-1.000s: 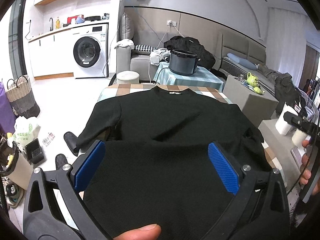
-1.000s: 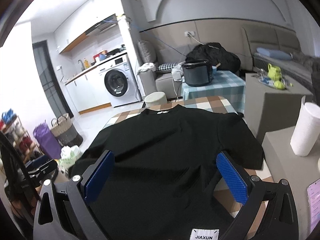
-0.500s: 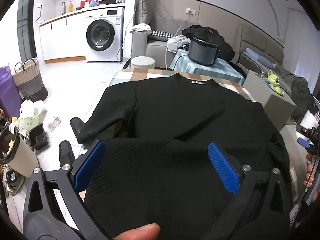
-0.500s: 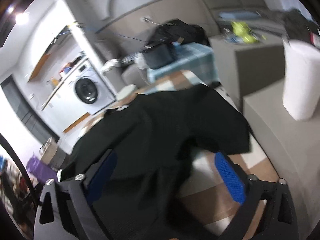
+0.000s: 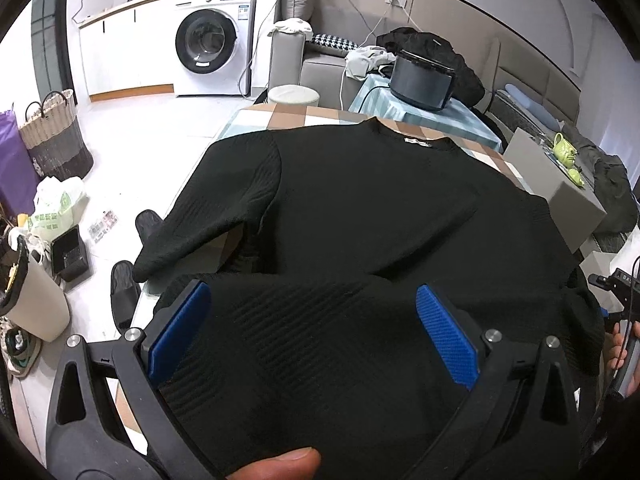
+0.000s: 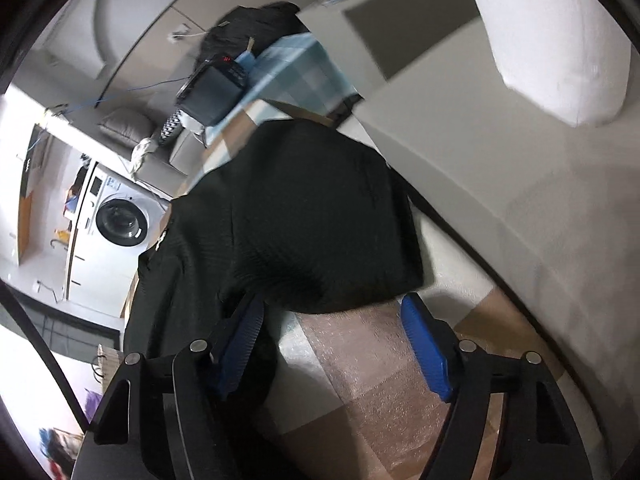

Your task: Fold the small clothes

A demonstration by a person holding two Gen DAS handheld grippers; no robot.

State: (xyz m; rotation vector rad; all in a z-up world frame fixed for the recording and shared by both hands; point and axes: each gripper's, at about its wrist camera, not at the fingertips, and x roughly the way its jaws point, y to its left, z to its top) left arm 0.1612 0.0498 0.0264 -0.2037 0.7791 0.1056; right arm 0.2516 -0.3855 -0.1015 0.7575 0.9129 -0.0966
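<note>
At the far left of your left wrist view a woven basket [image 5: 54,132] stands on the floor, with a white washing machine [image 5: 214,40] behind it against the wall. Nearer you, two black slippers [image 5: 126,276] lie on the floor just beside the table [image 5: 256,114], whose checked cloth shows beyond the collar of the black top [image 5: 360,200].

The top lies spread on the table with its neck away from you; its left sleeve [image 5: 208,216] hangs over the table's left edge. The near hem is lifted and doubled back toward the collar, so a ribbed fold sits between the blue pads of your left tongs [image 5: 314,332]. Those tongs stand wide apart with the cloth draped across the gap, and your thumb [image 5: 280,462] presses the fabric at the bottom edge (so the pads themselves pinch nothing).

Further right, a dark cooker [image 5: 422,80] sits on a smaller table with a pale blue cloth, and at the right rim part of your right hand [image 5: 624,356] shows.

In the tilted, blurred right wrist view, the top [image 6: 312,216] shows its right sleeve bunched up just ahead of your right tongs [image 6: 332,344]. These tongs are released too, pads apart, over the bare checked table [image 6: 372,380], the left pad against the cloth's edge. A white paper roll [image 6: 560,40] stands on a grey block at the upper right.
</note>
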